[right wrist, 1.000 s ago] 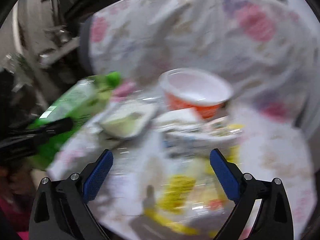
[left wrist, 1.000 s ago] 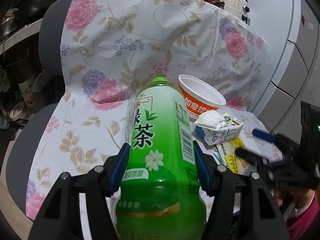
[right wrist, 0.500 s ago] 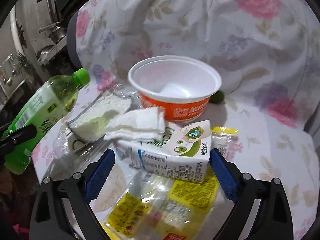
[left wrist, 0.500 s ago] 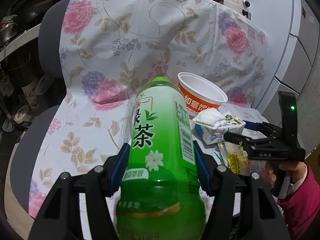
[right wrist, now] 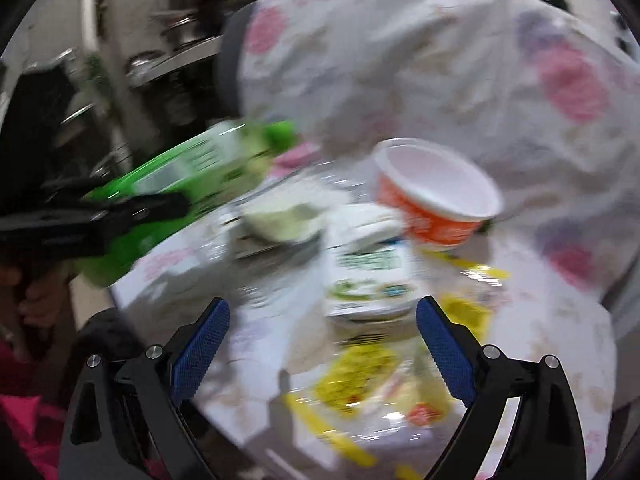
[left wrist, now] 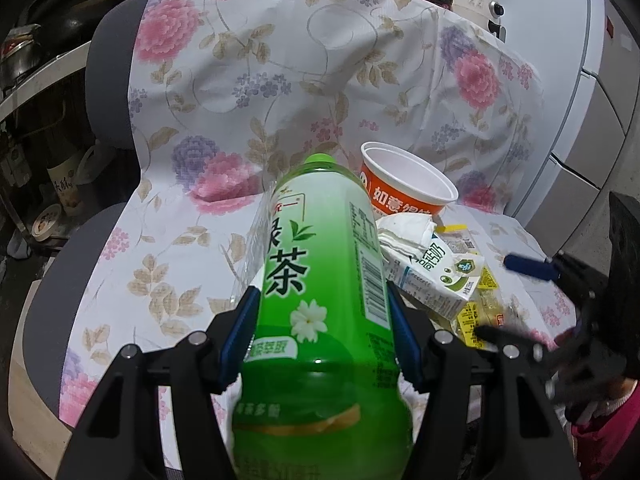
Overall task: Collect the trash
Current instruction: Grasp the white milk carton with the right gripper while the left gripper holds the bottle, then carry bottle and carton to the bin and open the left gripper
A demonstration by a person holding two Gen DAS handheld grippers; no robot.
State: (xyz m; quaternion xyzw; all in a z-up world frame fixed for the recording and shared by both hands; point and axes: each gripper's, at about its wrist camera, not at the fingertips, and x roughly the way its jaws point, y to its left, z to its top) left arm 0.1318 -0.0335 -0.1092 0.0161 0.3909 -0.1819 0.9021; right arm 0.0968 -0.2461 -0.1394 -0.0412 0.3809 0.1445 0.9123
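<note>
The left gripper [left wrist: 322, 336] is clamped on a green tea bottle [left wrist: 324, 292], its two blue pads pressed against the bottle's sides just below the middle of the label. The bottle is held up off the seat, tilted with its green cap pointing away from the camera towards the chair back.

The right gripper [right wrist: 322, 344] has its blue pads spread wide apart with nothing between them. It hangs above the litter, and its view is smeared by motion blur.

All the trash sits on a chair draped in a white floral cloth [left wrist: 280, 80], and everything below is placed relative to the bottle. To the bottle's right and a little beyond it stands an orange and white paper bowl [left wrist: 404, 192], upright and empty. In front of the bowl, just right of the bottle, lies a small white and green drink carton [left wrist: 436, 280] on its side, with a crumpled white tissue [left wrist: 404, 232] resting on its far end. Yellow and clear plastic wrappers [right wrist: 360, 368] lie on the cloth beneath and in front of the carton. Directly behind the bottle, a clear plastic tray [right wrist: 280, 216] sits on the cloth; its contents are too blurred to tell.

A sleeve in pink [left wrist: 608, 436] shows at the lower right edge.
</note>
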